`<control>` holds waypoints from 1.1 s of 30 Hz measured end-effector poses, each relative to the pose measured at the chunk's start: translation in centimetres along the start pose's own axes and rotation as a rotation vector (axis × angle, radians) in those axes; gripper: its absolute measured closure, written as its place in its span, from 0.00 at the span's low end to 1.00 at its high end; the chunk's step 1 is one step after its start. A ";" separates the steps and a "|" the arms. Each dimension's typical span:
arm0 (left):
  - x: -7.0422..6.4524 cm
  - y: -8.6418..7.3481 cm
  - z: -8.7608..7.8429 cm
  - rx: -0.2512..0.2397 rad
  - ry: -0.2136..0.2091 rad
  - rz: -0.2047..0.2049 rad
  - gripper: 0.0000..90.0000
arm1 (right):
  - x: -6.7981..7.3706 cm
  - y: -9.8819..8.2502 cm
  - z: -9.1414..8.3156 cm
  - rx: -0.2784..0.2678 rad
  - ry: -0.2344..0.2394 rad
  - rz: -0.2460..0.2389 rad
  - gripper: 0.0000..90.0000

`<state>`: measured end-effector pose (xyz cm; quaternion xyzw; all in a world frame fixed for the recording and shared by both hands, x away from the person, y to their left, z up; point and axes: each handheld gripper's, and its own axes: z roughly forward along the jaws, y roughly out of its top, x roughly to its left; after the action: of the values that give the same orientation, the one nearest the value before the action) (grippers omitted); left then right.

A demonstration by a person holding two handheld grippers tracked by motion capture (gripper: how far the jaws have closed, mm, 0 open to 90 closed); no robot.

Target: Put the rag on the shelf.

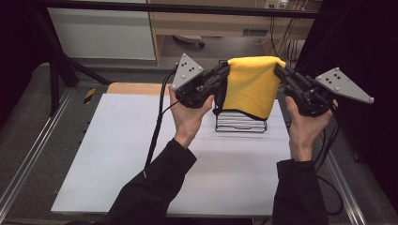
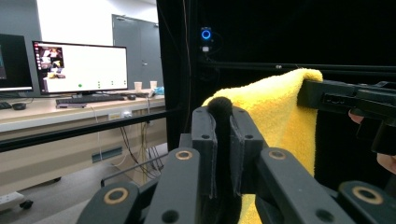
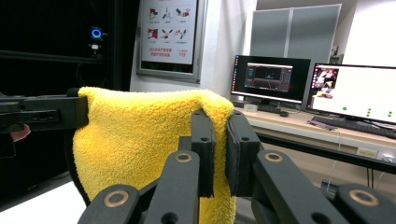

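Note:
A yellow towel with a dark edge hangs stretched between both grippers, above the far middle of the table. My left gripper is shut on its left top corner, and my right gripper is shut on its right top corner. In the left gripper view the towel is pinched by its black hem between my jaws, with the other gripper holding the far corner. In the right gripper view the towel drapes down from my jaws. A black wire rack stands on the table just below the towel.
The white table top spreads in front of the rack. A black frame post rises at the back left. Metal rails run along both table sides. Monitors on a desk stand beyond the table.

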<state>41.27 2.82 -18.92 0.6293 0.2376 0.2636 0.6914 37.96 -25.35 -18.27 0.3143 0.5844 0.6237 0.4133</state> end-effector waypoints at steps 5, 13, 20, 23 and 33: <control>0.2 1.0 1.0 -0.007 0.006 0.005 0.91 | -0.8 0.8 0.5 -0.008 -0.013 0.000 0.93; 0.3 2.6 2.2 -0.019 0.014 0.020 0.91 | -1.9 2.3 1.4 -0.020 -0.027 -0.004 0.93; 0.5 4.3 3.3 -0.035 0.021 0.038 0.91 | -3.0 3.8 2.4 -0.039 -0.041 -0.011 0.93; 0.6 5.0 3.8 -0.046 0.029 0.044 0.91 | -3.2 4.2 2.6 -0.042 -0.043 -0.010 0.93; 1.5 6.6 5.4 -0.061 0.046 0.064 0.91 | -4.3 5.8 4.2 -0.044 -0.052 -0.027 0.93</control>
<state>45.51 0.26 -11.85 0.6091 0.2250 0.3073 0.6957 42.75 -27.06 -11.63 0.3132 0.5638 0.6223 0.4437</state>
